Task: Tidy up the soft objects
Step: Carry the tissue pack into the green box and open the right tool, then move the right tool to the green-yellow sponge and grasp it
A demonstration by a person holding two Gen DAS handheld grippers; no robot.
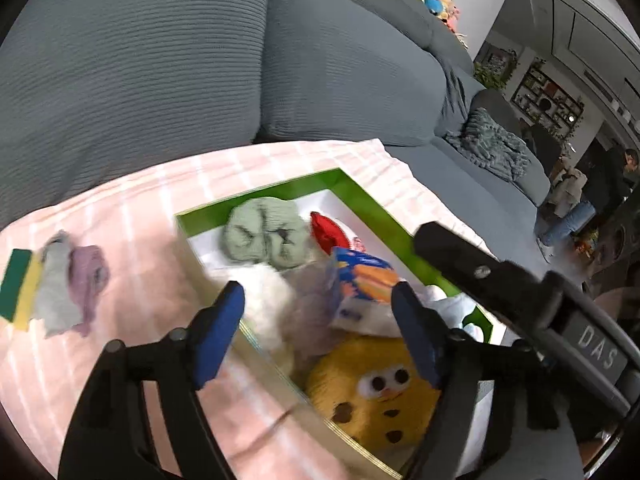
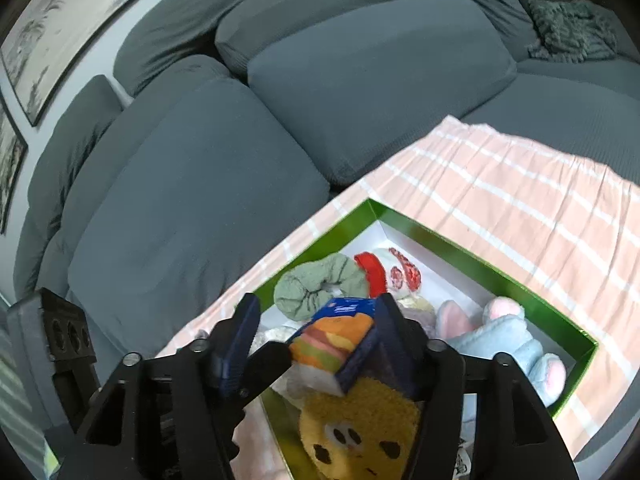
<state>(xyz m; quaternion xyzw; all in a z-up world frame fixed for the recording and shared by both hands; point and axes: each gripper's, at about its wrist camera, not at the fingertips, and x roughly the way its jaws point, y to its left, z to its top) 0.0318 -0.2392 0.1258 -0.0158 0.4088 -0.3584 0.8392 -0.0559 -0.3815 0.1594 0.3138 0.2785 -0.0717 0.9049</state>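
Two sets of my blue-padded jaws hang over the green-walled box at lower centre. My right gripper stands parted around a burger-print packet that touches only the right pad; my left gripper is released, nothing between. Below lies a fuzzy yellow cookie plush, beyond a ribbed green scrunchie; a sponge rests at far left on pink checked cloth.

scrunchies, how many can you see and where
2 for sure: a green scrunchie at the far end of the green box, and a lilac scrunchie outside it on the pink cloth, beside a sponge. More could be buried under the toys.
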